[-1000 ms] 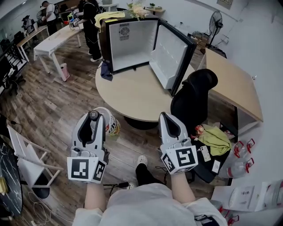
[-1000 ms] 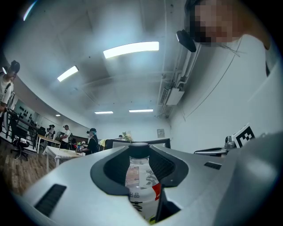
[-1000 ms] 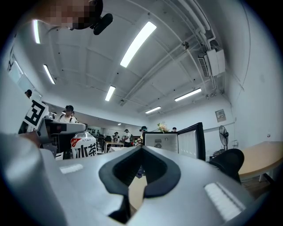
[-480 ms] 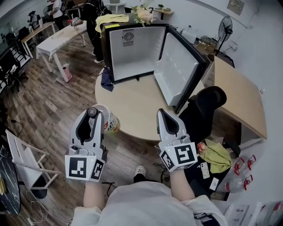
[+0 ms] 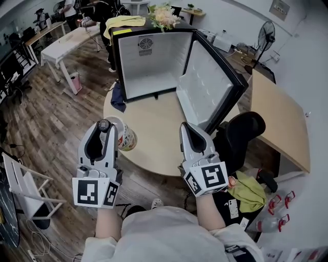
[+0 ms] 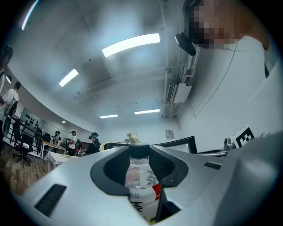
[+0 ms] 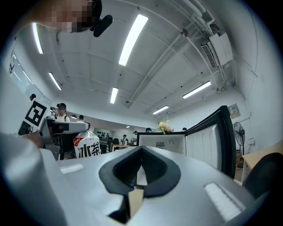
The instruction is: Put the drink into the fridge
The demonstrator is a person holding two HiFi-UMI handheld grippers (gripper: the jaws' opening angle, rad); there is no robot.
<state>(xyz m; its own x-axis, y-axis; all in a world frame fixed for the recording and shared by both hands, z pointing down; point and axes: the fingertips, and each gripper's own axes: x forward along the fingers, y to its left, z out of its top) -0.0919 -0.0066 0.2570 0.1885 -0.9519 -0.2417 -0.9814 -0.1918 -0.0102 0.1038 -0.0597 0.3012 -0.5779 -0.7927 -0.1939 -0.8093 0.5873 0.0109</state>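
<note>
A drink bottle [image 5: 123, 134] with a white label, red corner and black cap is clamped in my left gripper [image 5: 104, 128], which is shut on it. In the left gripper view the bottle [image 6: 140, 185] stands upright between the jaws. It also shows in the right gripper view as the bottle [image 7: 86, 148] at left. My right gripper [image 5: 186, 131] is shut with nothing in it, its jaws [image 7: 140, 160] meeting. Both grippers hover at the near edge of the round table [image 5: 154, 128]. The small fridge [image 5: 154, 61] stands on that table, empty inside, its door [image 5: 207, 87] swung open to the right.
A black office chair [image 5: 241, 135] stands right of the table, next to a wooden desk [image 5: 279, 117]. Flowers [image 5: 165, 14] and a yellow cloth [image 5: 123, 20] lie on the fridge top. People stand by white tables [image 5: 66, 41] at the back left. A white rack [image 5: 25, 189] is at the floor's left.
The view has closed in on the table and fridge; both grippers now reach the table's near edge. The left gripper still holds the bottle, the right stays shut.
</note>
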